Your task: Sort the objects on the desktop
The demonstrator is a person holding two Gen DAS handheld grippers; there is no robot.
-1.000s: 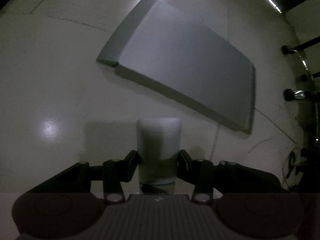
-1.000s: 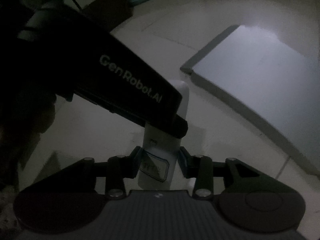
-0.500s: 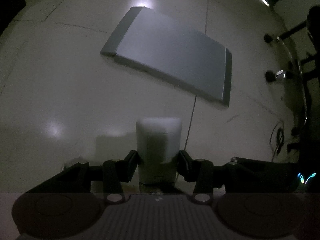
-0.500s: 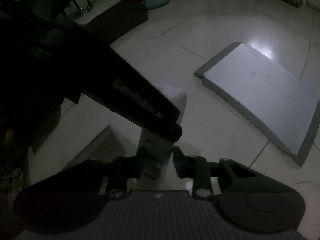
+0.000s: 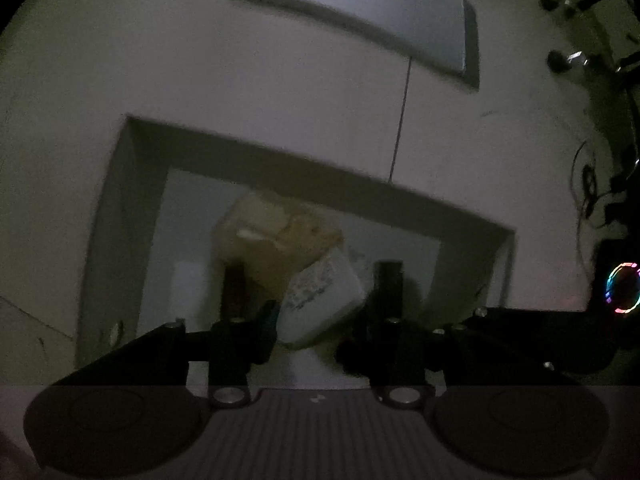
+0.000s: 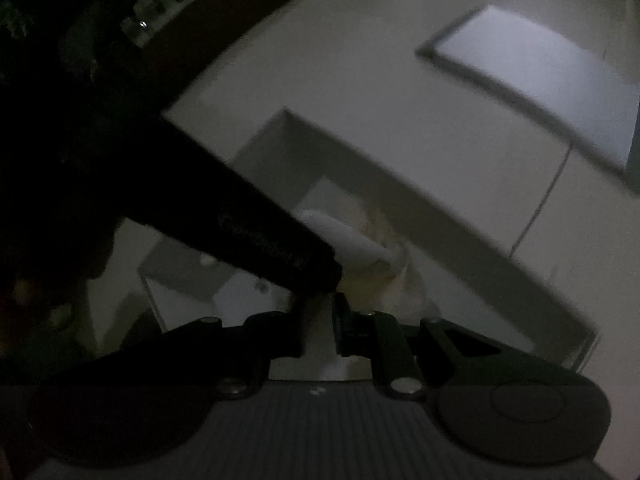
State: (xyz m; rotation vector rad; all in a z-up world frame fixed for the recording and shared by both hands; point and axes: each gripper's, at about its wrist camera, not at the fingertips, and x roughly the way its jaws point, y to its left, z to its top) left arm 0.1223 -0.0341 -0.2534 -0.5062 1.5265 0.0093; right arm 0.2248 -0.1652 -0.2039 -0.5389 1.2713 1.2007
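The scene is dim and blurred. In the left wrist view my left gripper (image 5: 316,320) hangs over an open grey box (image 5: 132,208). Its jaws are spread, and a white bottle (image 5: 324,300) lies tilted between them, loose, above a tan packet (image 5: 280,236) inside the box. In the right wrist view my right gripper (image 6: 320,320) has its jaws close together with nothing in them. The left gripper's black body (image 6: 240,232) crosses in front, and the white bottle (image 6: 348,240) shows beyond it in the box (image 6: 400,184).
The box's flat grey lid (image 5: 360,8) lies on the white floor beyond the box, also in the right wrist view (image 6: 540,84). Dark stands and cables (image 5: 592,184) are at the right edge. Dark furniture (image 6: 200,40) lies at the far left.
Both grippers moved over the open box. The left gripper opened and let go of the white bottle, which tipped over. The right gripper let go of the bottle's lower end and closed.
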